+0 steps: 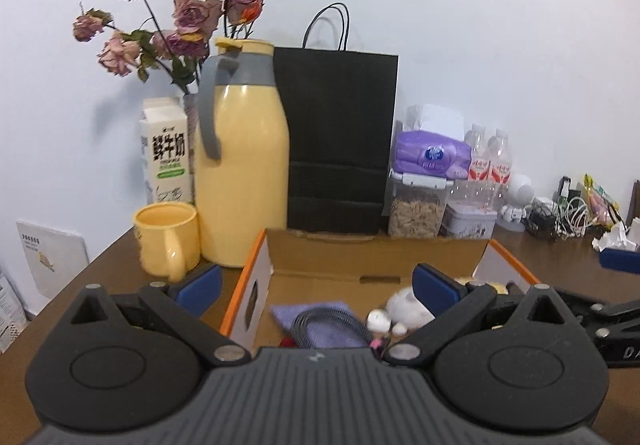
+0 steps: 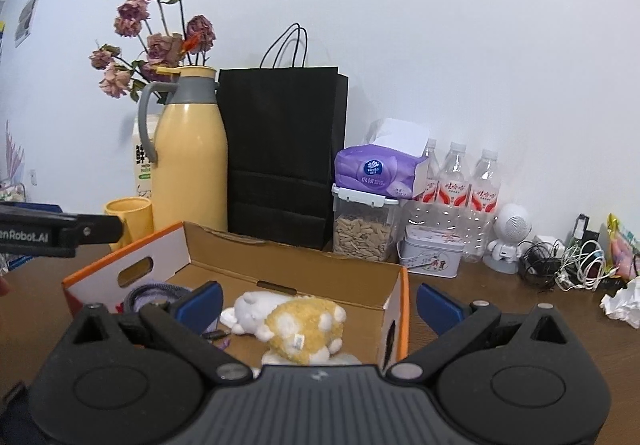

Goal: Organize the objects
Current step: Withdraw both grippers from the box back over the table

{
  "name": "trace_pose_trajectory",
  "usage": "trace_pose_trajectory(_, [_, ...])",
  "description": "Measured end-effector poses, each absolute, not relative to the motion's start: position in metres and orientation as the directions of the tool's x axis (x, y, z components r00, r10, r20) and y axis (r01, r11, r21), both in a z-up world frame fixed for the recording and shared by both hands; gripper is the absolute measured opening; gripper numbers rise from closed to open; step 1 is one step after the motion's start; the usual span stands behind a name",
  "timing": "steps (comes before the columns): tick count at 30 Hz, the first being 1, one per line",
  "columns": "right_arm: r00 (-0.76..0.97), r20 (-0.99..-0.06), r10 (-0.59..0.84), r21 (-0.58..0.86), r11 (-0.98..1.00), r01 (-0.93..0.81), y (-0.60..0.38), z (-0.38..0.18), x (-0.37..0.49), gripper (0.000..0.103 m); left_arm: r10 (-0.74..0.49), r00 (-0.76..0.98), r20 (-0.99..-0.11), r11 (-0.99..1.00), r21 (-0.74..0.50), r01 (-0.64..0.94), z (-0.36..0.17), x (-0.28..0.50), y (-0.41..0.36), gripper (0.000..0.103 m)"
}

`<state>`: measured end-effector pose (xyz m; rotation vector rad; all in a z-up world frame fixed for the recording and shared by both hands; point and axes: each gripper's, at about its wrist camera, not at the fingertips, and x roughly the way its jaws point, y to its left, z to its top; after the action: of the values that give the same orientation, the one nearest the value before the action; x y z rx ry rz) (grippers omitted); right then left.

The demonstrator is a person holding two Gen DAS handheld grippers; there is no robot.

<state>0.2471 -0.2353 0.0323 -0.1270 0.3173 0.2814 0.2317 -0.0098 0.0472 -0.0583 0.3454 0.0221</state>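
milk carton [image 1: 165,153] reads "鲜牛奶", purple tissue pack [image 2: 375,170] has a "Vinda" logo, left gripper's arm [image 2: 60,231] shows "enRobot.AI", other labels too blurred.

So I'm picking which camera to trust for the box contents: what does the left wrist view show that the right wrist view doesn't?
Only the left wrist view shows the purple cloth pouch with a dark coiled cable on it. Only the right wrist view shows the yellow and white plush toy in full, plus a third clear water bottle. Both show the open orange-edged cardboard box, yellow thermos jug and black paper bag.
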Motion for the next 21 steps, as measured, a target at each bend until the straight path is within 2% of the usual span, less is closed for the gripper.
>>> trace_pose_trajectory(8, [0.896,-0.380,0.230,-0.121,0.948,-0.295,-0.256,0.014,0.204,0.103,0.035,0.927,-0.373,0.999,-0.014,-0.043,0.035,0.194,0.001,0.103])
trace_pose_trajectory(21, [0.865,-0.455,0.212,-0.079,0.958,-0.277,-0.277,-0.013,0.149,0.103,0.092,0.887,-0.453,0.995,-0.001,-0.103,0.015,0.138,0.020,0.103])
